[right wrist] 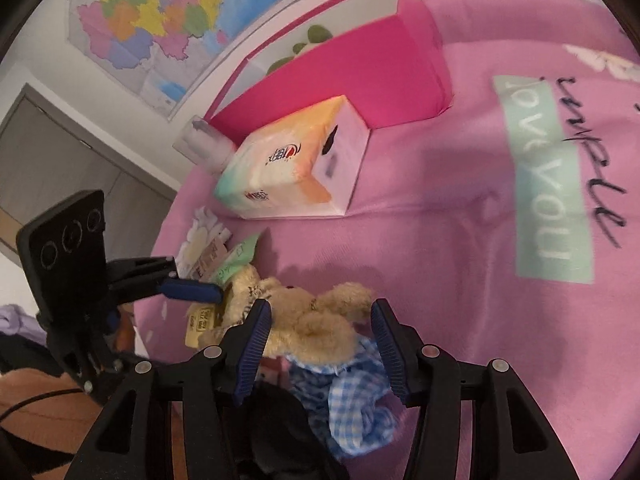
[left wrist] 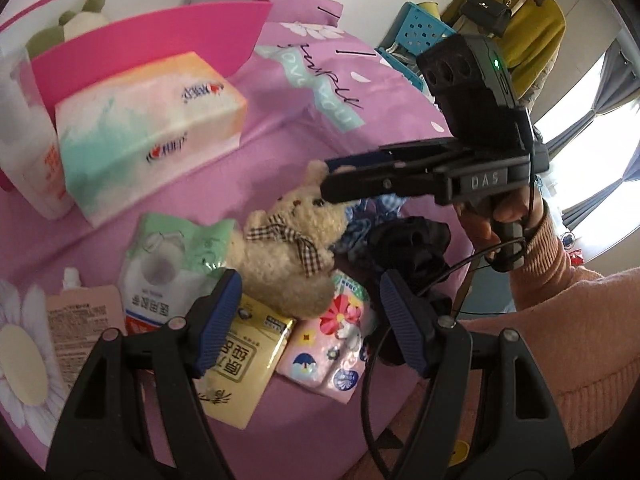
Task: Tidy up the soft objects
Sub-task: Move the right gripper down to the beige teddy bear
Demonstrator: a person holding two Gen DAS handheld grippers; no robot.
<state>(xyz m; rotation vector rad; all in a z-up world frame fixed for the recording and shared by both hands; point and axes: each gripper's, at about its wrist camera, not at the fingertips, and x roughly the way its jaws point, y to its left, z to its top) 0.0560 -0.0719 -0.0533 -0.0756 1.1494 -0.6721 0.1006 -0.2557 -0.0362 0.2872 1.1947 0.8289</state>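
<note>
A beige teddy bear (left wrist: 288, 256) with a checked bow lies on the pink bedspread (right wrist: 440, 240) among soft packs. My right gripper (right wrist: 320, 328) is open, and the bear's head (right wrist: 316, 332) sits between its blue pads without being squeezed. In the left wrist view the right gripper (left wrist: 330, 180) reaches in from the right to the bear's ear. My left gripper (left wrist: 310, 308) is open above the bear's lower body. A blue checked cloth (right wrist: 348, 400) and a black cloth (left wrist: 412, 248) lie beside the bear. A pink box (left wrist: 160, 40) behind holds a green plush (left wrist: 76, 16).
A pastel tissue box (left wrist: 148, 128) leans against the pink box, with a clear bottle (right wrist: 204, 144) beside it. A green-white pouch (left wrist: 160, 272), a yellow tissue pack (left wrist: 240, 368), a pink floral pack (left wrist: 336, 344) and a peach pouch (left wrist: 80, 320) surround the bear. A blue crate (left wrist: 420, 28) stands past the bed.
</note>
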